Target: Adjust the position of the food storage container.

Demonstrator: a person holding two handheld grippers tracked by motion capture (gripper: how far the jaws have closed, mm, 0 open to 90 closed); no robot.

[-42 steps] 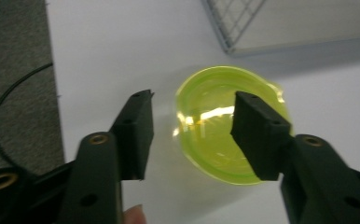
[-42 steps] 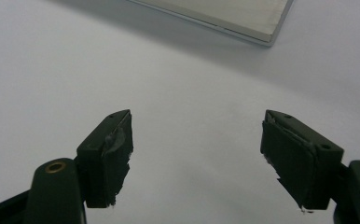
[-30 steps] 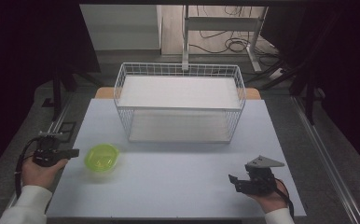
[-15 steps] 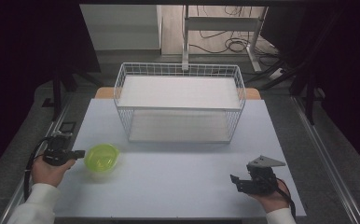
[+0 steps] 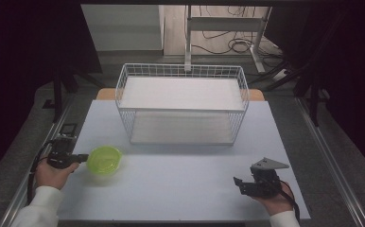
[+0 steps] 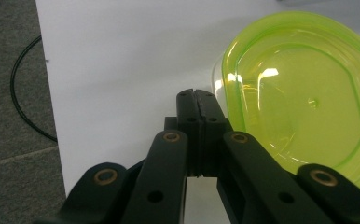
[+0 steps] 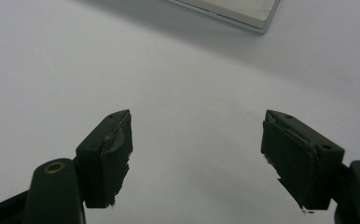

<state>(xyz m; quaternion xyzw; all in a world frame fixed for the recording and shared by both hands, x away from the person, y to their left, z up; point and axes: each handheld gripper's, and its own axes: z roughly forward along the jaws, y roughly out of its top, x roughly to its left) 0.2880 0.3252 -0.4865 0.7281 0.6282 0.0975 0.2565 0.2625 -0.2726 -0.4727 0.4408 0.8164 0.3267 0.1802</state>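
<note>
Moved in from the left edge toward the green bowl (image 5: pixel 104 160) since the earlier frames: left claw (image 5: pixel 82 157), now with its tips right at the bowl's left rim, touching or just short, hard to tell which. Unmoved over the same span: right claw (image 5: pixel 239 183), low at the lower right of the high view

Left claw fully closed, pads pressed together on nothing (image 6: pixel 195 100); bowl lying just to the right of the tips in the left gripper view, rim beside them, not between them. Right claw spread wide and empty (image 7: pixel 194 140), over bare white desk (image 5: pixel 180 189)

Bowl roughly round, so no long axis to line up with; upright on the desk at lower left of the high view, well apart from the right claw and in front of the wire basket (image 5: pixel 182 101). Left hand plainly the nearer. Probably needs the closed claw opened before any grip on the rim

Count: one bowl, one basket, two claws
</note>
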